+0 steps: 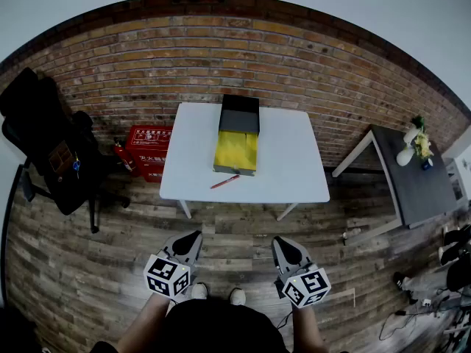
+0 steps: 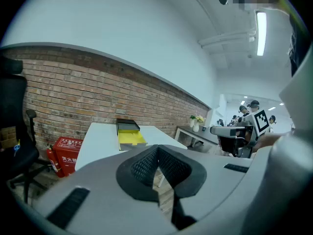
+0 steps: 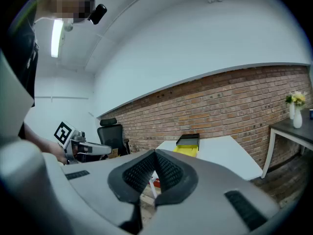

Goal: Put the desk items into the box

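Note:
A box lies on the white table (image 1: 294,168), its yellow inside (image 1: 236,150) open upward and its black lid (image 1: 240,114) flipped back toward the brick wall. A red pen (image 1: 224,182) rests on the tabletop just in front of the box. My left gripper (image 1: 193,237) and right gripper (image 1: 282,243) hang low over the wooden floor, well short of the table's near edge, both shut and empty. The left gripper view shows its jaws (image 2: 157,153) closed, with the box (image 2: 129,137) far ahead. The right gripper (image 3: 155,158) also points at the distant box (image 3: 187,147).
A black office chair (image 1: 44,142) stands at the left. A red fire-equipment case (image 1: 149,151) sits by the table's left leg. A grey side table (image 1: 412,175) with a vase of flowers is at the right. Cables lie on the floor at the far right.

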Demonstrator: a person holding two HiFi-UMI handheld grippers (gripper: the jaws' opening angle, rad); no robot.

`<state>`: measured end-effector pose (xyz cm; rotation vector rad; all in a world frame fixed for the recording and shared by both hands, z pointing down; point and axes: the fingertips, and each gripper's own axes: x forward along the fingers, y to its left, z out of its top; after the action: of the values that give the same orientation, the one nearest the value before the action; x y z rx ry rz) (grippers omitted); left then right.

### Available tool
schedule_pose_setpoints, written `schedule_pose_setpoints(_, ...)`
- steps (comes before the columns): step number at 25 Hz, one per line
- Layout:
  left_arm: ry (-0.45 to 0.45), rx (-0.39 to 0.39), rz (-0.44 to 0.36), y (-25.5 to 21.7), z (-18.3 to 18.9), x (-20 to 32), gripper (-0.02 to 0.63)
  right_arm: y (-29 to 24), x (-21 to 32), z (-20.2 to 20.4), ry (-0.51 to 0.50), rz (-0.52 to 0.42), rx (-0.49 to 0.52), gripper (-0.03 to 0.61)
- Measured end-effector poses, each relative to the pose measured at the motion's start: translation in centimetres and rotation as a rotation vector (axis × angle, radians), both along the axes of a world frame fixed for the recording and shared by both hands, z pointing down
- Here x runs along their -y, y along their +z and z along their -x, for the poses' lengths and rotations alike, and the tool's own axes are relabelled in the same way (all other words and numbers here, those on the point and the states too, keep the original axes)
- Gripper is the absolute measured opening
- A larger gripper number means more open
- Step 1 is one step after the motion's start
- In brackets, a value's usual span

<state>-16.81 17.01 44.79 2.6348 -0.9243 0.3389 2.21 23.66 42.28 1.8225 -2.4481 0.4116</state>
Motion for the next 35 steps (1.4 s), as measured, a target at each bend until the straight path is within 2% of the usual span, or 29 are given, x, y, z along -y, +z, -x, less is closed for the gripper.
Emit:
schedule_pose_setpoints(17, -0.051, 0.024, 0.001, 0.1, -2.1, -2.5, 0.014, -0.2, -2.3, -2.7, -0.047, -0.006, -0.005, 0.023)
schedule_pose_setpoints(22, -0.071, 0.030, 0.002, 0.3, -3.1, -3.4, 0.014, 0.0, -3.2, -3.5, -0.084, -0.001, 0.031, 0.023)
schedule_pose_setpoints(35, -0.132, 0.046, 0.004, 0.9, -5.1, -6.3, 0.014, 1.8, -5.7, -6.5, -0.138, 0.027, 0.039, 0.023)
